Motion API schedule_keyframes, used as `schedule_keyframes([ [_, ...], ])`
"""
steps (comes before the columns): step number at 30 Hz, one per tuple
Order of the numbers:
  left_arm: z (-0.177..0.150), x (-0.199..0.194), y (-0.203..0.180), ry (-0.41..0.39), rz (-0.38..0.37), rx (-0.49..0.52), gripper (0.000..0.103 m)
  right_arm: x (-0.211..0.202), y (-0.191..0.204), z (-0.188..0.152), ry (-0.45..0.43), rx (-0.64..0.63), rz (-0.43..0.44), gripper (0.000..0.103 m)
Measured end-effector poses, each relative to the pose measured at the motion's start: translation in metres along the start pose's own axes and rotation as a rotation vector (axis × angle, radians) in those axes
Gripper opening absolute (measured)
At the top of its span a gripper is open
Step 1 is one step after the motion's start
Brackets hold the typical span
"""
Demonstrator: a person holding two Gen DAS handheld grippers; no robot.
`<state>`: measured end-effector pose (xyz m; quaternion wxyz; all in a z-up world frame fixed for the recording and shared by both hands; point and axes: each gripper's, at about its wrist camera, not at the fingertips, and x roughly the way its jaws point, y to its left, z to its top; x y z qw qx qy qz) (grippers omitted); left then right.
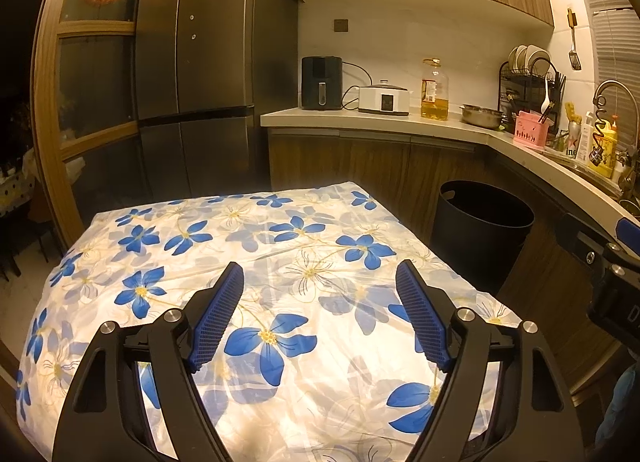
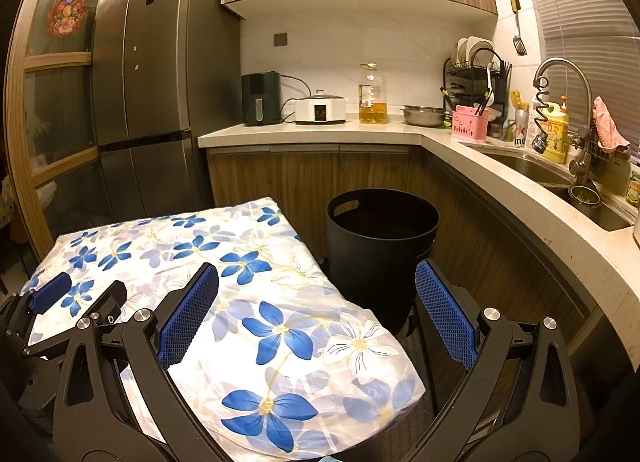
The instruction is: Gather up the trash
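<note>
Both your left gripper (image 1: 320, 278) and right gripper (image 2: 320, 282) hang spread and empty over the flowered tablecloth (image 1: 256, 246), no trash shows, so scan before dropping anything into the black bin (image 2: 380, 230) ahead of your right tongs.

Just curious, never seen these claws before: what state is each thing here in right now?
Left claw: open, holding nothing.
Right claw: open, holding nothing.
Bin: upright, no lid; contents too dark to tell.
Tablecloth: spread flat, no trash visible on it.
Fridge: doors closed.
</note>
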<state>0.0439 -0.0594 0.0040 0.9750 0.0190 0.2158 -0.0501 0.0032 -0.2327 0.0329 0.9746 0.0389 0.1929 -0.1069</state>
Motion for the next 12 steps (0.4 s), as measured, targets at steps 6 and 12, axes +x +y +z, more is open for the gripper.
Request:
schedule_keyframes([
  [6,-0.0009,-0.0026,-0.0020,-0.011,0.014,0.018,0.089,0.0008,-0.0011,0.0009,-0.002,0.015,-0.002,0.097],
  [12,0.0007,-0.0068,0.0014,-0.025,0.010,-0.003,0.096,0.0007,-0.0061,0.0002,-0.004,0.026,-0.001,0.097],
])
